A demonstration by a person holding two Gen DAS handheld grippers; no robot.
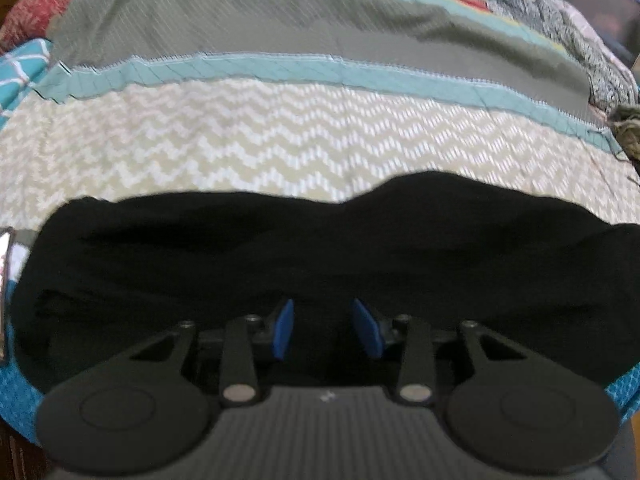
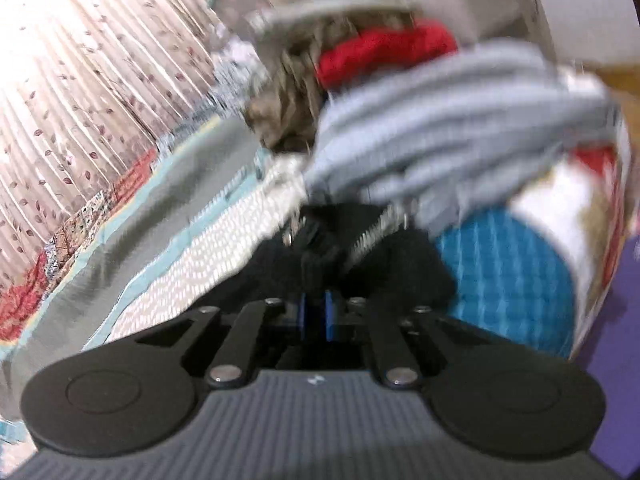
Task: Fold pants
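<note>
The black pants (image 1: 320, 248) lie bunched across the near edge of the bed. In the left wrist view they fill the lower middle. My left gripper (image 1: 325, 326) is open just above them, its blue pads (image 1: 283, 330) apart and holding nothing. In the right wrist view the black pants (image 2: 360, 256) show a zipper and waistband. My right gripper (image 2: 317, 316) is shut on a fold of this black cloth, the blue pads (image 2: 330, 315) nearly together. The right view is blurred by motion.
A quilt with a beige zigzag band (image 1: 240, 136), teal stripe and grey band (image 1: 280, 40) covers the bed. A pile of clothes lies beyond the pants: grey striped cloth (image 2: 460, 120) and a red garment (image 2: 384, 52). A leaf-print curtain (image 2: 80, 100) hangs at the left.
</note>
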